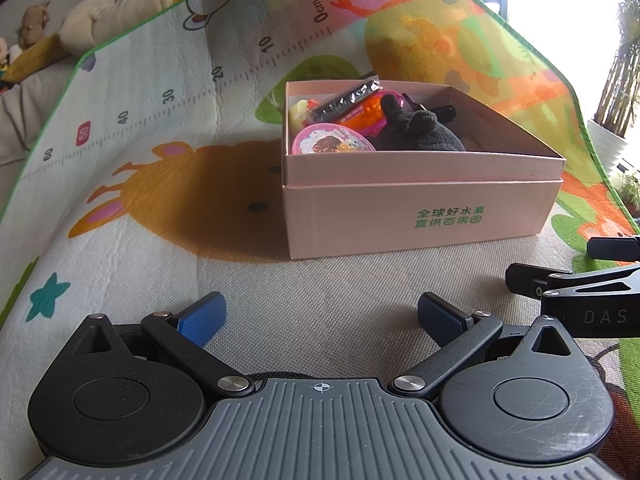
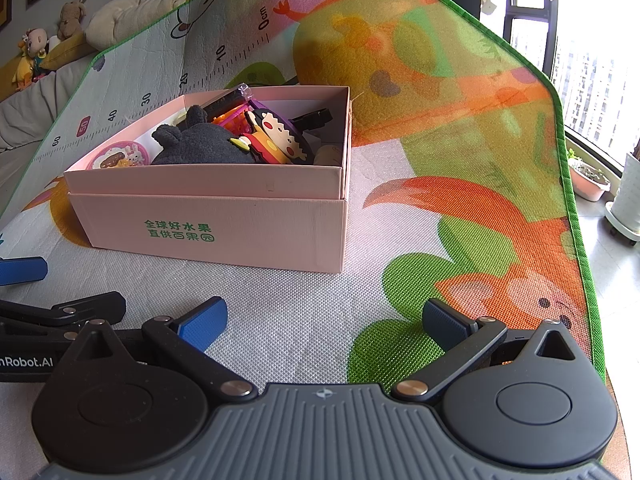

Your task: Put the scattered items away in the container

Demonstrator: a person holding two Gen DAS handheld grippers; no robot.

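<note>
- both grippers, left (image 1: 320, 316) and right (image 2: 324, 320), are held wide and empty, near the pink box (image 1: 420, 216).
- inside the pink box, a dark plush (image 1: 416, 130), a round pink toy (image 1: 330, 142) and a cartoon figure (image 2: 276, 136) are piled.

Pink box (image 1: 420, 216) (green lettering), dark grey plush (image 2: 200, 144), cartoon-printed mat (image 2: 460, 140)

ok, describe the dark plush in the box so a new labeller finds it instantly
Find the pink cardboard box with green print, standing on the cartoon play mat. Inside, in the middle, lies the dark grey plush toy, between a round pink lid and a flat cartoon-girl figure. It is the only soft, fuzzy, colourless item, with small rounded ears.
</note>
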